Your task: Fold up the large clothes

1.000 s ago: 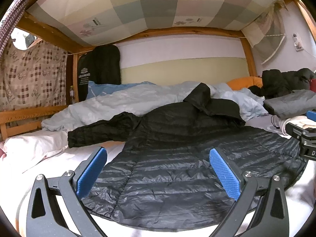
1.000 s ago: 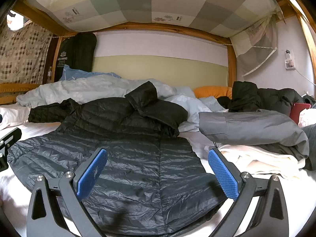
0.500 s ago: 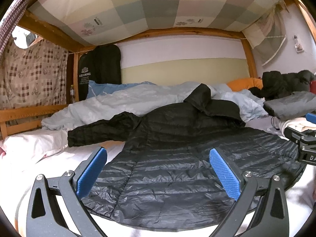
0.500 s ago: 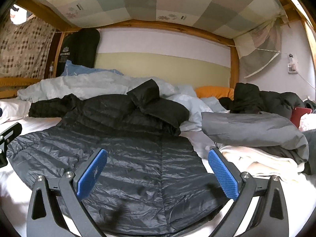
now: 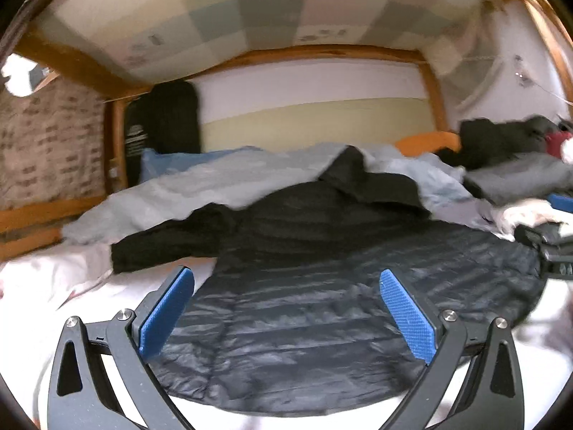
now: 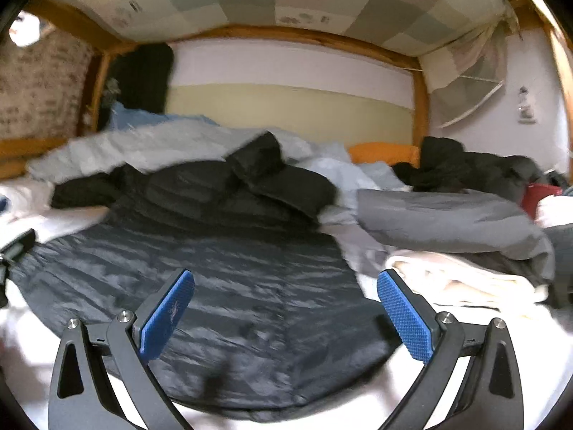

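Nearest the lens in each wrist view, the left claw (image 5: 286,308) and the right claw (image 6: 284,306) stand with blue pads spread wide, holding nothing, poised above the near hem of a black quilted puffer jacket (image 5: 322,301) that lies spread flat, front down or front up not determinable, on the white sheet of the bed (image 5: 53,308). In the left view the other claw's dark body shows at the jacket's right edge; in the right view a dark tool end appears at its left edge. One sleeve (image 5: 172,236) extends sideways, unfolded, to the left; the hood (image 6: 279,175) lies crumpled at the far end of the garment. To the right, beside the jacket, a grey garment (image 6: 447,218) rests on pale cream cloth (image 6: 458,276), apparently a finished stack. Beyond lie a light blue-grey duvet (image 5: 200,182), an orange pillow (image 6: 383,152) and the wooden bunk frame (image 6: 420,107). Judged from this layout, the jacket is laid out but no fold is made: sleeves, sides and hood remain.
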A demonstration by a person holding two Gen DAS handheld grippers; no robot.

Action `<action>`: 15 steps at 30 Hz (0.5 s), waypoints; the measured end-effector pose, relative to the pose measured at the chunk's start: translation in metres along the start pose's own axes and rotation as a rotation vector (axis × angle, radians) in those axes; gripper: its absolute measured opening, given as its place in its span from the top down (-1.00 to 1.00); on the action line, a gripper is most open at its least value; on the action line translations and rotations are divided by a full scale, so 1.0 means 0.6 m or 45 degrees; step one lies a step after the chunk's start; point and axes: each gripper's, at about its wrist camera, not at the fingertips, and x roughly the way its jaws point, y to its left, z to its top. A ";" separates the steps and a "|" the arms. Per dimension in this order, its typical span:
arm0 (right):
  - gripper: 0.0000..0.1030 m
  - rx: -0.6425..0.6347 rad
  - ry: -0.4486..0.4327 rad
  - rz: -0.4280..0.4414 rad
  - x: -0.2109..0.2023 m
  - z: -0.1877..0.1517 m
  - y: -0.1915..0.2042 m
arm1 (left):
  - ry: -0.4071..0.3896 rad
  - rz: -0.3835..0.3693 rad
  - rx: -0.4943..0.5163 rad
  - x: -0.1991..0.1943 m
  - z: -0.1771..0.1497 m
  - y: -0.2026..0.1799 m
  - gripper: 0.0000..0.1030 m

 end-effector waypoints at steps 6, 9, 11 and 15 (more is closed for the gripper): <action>-1.00 -0.125 0.015 0.021 -0.015 0.015 -0.004 | 0.104 -0.106 -0.129 -0.003 0.018 0.041 -1.00; -1.00 -0.125 0.113 0.032 -0.013 0.026 -0.013 | 0.119 0.003 -0.168 -0.011 0.035 0.066 -1.00; -1.00 -0.087 0.164 0.069 -0.009 0.026 -0.024 | 0.158 0.022 -0.165 -0.009 0.041 0.084 -1.00; -0.99 0.071 0.239 0.184 -0.008 0.020 -0.078 | 0.276 0.063 -0.209 -0.005 0.032 0.133 -1.00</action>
